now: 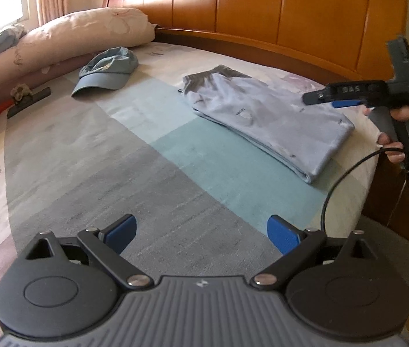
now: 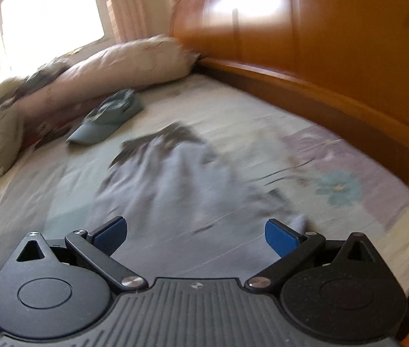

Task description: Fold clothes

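The pale blue garment (image 1: 265, 115) lies folded flat on the bed (image 1: 88, 173), near the headboard (image 1: 262, 8) side. The left gripper (image 1: 201, 234) hangs spread and empty over bare sheet; the right gripper (image 2: 194, 232), also spread and empty, hovers over the cloth. A careless dip could snag and rumple the top layer. The right view is motion-blurred, hiding the folds' edges.

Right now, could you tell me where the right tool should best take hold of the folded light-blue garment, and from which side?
Probably the folded garment is best taken at its near short end, by the bed's edge. The layers stack into a thick fold there, and the right tool, jaws open, already points along it from that end. Pinch all layers together.
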